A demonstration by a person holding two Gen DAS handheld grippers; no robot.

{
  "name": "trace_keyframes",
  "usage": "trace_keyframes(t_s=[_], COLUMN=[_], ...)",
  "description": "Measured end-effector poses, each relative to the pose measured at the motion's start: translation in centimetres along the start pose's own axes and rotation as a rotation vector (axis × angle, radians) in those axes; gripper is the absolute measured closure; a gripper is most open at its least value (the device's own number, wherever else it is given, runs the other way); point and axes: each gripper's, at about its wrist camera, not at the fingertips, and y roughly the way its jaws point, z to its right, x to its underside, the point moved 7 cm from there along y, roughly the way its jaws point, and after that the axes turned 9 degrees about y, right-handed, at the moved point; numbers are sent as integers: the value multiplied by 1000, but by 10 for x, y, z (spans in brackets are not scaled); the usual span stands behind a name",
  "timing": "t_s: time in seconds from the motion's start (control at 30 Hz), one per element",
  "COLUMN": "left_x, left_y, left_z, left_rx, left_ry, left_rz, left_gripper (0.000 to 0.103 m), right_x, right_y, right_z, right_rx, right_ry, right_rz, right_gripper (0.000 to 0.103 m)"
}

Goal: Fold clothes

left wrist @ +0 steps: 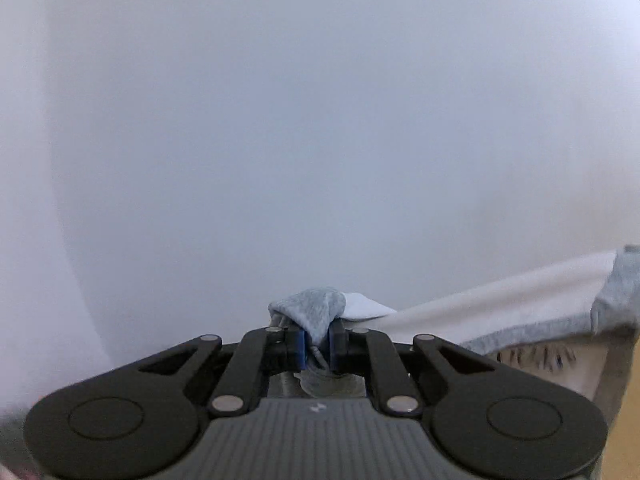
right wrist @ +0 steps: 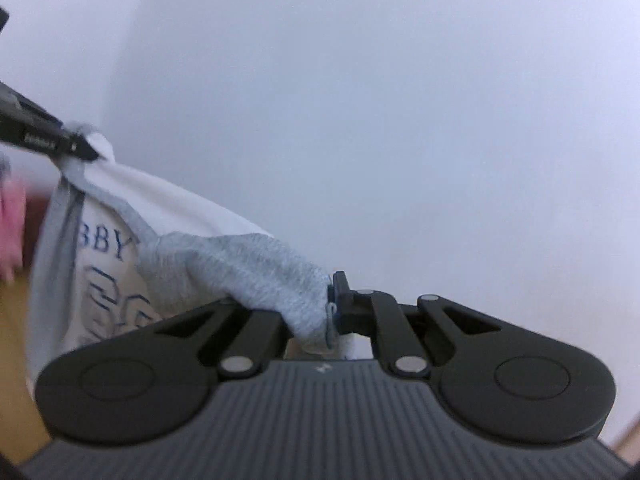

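Both grippers hold one garment in the air, stretched between them against a plain pale wall [left wrist: 280, 120]. The left gripper [left wrist: 316, 344] has its jaws pressed together on a bunched grey corner of the T-shirt [left wrist: 500, 304], a white shirt with grey sleeves and trim. The right gripper [right wrist: 330, 312] pinches the grey sleeve at the shirt's other end. In the right wrist view, blue lettering shows on the hanging front, and the left gripper appears at far left, clamping its corner.

The grips are small pinches on thick, bunched fabric; a sharp tug or uneven pull could slip a corner free and drop the shirt in a heap.

Below the shirt lies what may be a tan wooden surface [right wrist: 16, 360], blurred. A blurred pink shape [right wrist: 10, 232] sits at the left edge; nothing blocks the way.
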Motion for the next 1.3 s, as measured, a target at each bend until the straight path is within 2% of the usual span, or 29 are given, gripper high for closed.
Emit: trace_keyframes(t_s=[0.07, 0.1, 0.17, 0.23, 0.37, 0.43, 0.5, 0.57, 0.63, 0.67, 0.73, 0.77, 0.8, 0.87, 0.97, 1.03, 1.1, 1.2, 1.3], left_x=[-13, -11, 8, 43, 152, 209, 252, 282, 290, 293, 290, 287, 285, 282, 279, 281, 279, 273, 268], left_y=[-38, -54, -77, -91, -101, -111, -128, -148, -166, -174, -174, -170, -161, -143, -111, -98, -72, -22, 34], left_z=[-6, -3, 13, 39, 125, 175, 215, 247, 256, 258, 243, 233, 218, 191, 162, 149, 126, 99, 96], left_rx=[-44, -52, -54, -27, 148, 254, 342, 416, 424, 425, 376, 345, 319, 264, 198, 174, 182, 216, 250], left_ry=[36, 47, 67, 72, 47, 17, -12, -36, -29, -24, -18, -25, -31, -27, 43, 85, 117, 183, 227], left_rz=[38, 37, -10, -99, -390, -565, -705, -802, -827, -836, -827, -816, -805, -783, -756, -742, -729, -703, -661], left_gripper=[90, 90, 90, 89, 75, 75, 75, 75, 75, 74, 68, 62, 58, 58, 58, 57, 55, 54, 53], right_x=[-30, -34, -25, 2, 102, 165, 233, 289, 324, 329, 328, 323, 319, 314, 310, 316, 317, 301, 285], right_y=[-23, -34, -53, -64, -62, -54, -45, -42, -52, -63, -83, -91, -97, -108, -129, -147, -161, -174, -159], right_z=[-10, -15, -25, -34, -41, -36, -26, -9, 1, 2, 1, -2, -6, -20, -39, -42, -46, -81, -166], right_rx=[-12, -16, -39, -68, -86, -63, 3, 89, 133, 142, 153, 151, 147, 160, 238, 301, 360, 316, 133], right_ry=[-62, -93, -139, -180, -230, -236, -264, -292, -307, -303, -285, -266, -250, -238, -238, -245, -211, -71, 102], right_rz=[101, 130, 144, 102, -124, -277, -456, -626, -737, -746, -735, -725, -717, -709, -729, -772, -807, -809, -801], right_gripper=[96, 96, 96, 95, 95, 92, 83, 80, 79, 77, 68, 64, 58, 54, 52, 46, 46, 46, 46])
